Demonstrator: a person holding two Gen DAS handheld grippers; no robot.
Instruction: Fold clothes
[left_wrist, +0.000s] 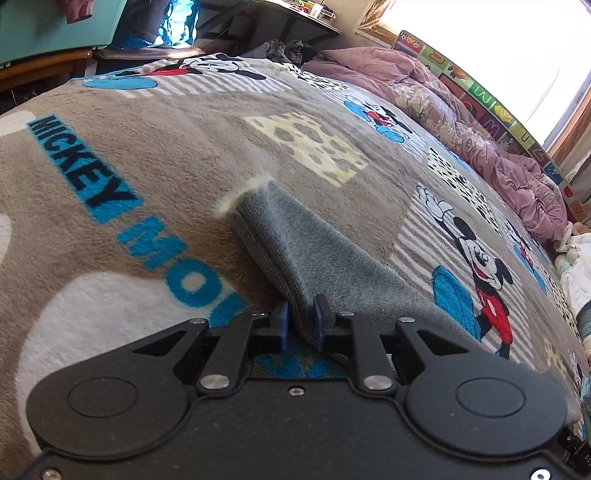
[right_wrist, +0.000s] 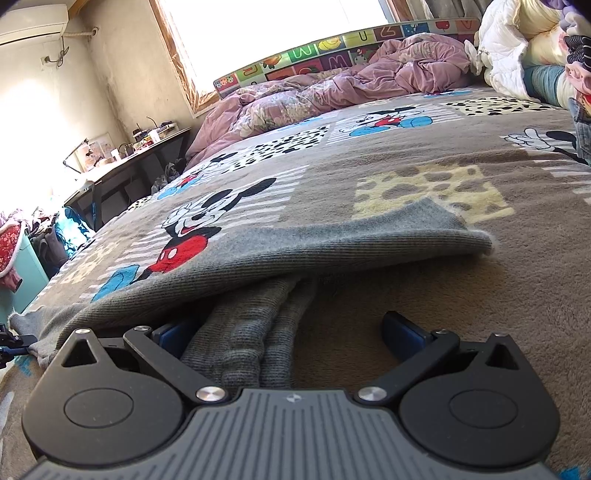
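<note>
A grey knit garment (left_wrist: 295, 243) lies on the bed, one folded edge rising to my left gripper (left_wrist: 300, 319). Its blue pads stand slightly apart; the cloth runs between them against the right pad, with a small gap at the left pad. In the right wrist view the same grey garment (right_wrist: 314, 236) lies folded over itself. A bunched strip of it runs back between the fingers of my right gripper (right_wrist: 288, 330). That gripper is wide open, and the cloth lies beside its left finger (right_wrist: 173, 332) without being pinched.
A Mickey Mouse blanket (left_wrist: 129, 155) covers the bed. A crumpled pink quilt (left_wrist: 461, 122) lies along the far side by an alphabet mat (left_wrist: 480, 96) and the window. Piled bedding (right_wrist: 517, 44) sits at the right, and a cluttered desk (right_wrist: 140, 147) stands at the left.
</note>
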